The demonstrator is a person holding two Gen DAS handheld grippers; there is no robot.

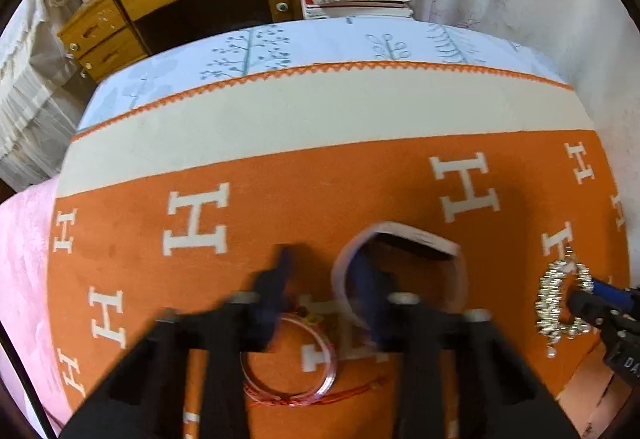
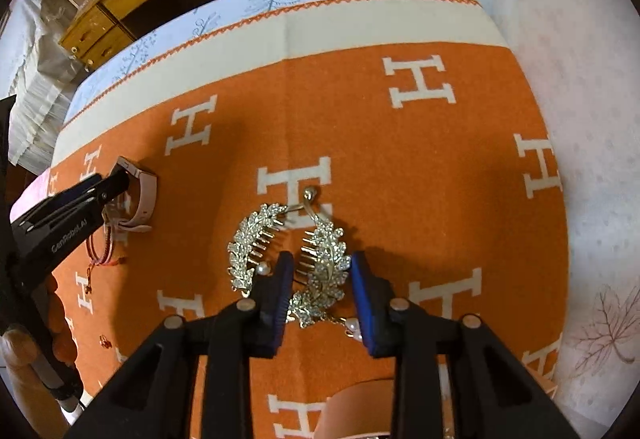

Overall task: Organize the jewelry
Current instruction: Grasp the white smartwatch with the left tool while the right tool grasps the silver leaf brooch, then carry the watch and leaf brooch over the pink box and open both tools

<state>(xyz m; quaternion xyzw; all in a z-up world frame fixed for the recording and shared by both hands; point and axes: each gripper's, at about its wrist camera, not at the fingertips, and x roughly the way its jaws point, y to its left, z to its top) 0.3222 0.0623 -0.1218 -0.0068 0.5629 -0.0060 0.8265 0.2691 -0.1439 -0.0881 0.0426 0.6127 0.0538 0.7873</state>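
Straddling the right-hand leaf of the gold, leaf-shaped hair comb set with clear rhinestones (image 2: 252, 239), the right gripper (image 2: 320, 259) points steeply down, one blue-padded finger (image 2: 280, 279) on each side of the leaf. That fits a sideways pinch across the narrow leaf, not a grab at the fine gold teeth. The jaws stand partly closed, close against both edges; whether the pads already press I cannot tell. The comb lies flat near the middle of the orange blanket with white H letters (image 2: 400, 159). Its two glittering leaves curve toward each other, joined at the far end by a hooked gold stem, with a small pearl near each near tip. Stiff yet spiky, it would probably twist if held off-centre.

Well to the left, the left gripper (image 2: 118, 179) has its tips together on the pale pink strap of a wristwatch (image 2: 140, 195), seemingly to lift it by the band; its own view is too smeared to confirm this. A red thread bracelet (image 2: 102, 247) lies just beside the watch
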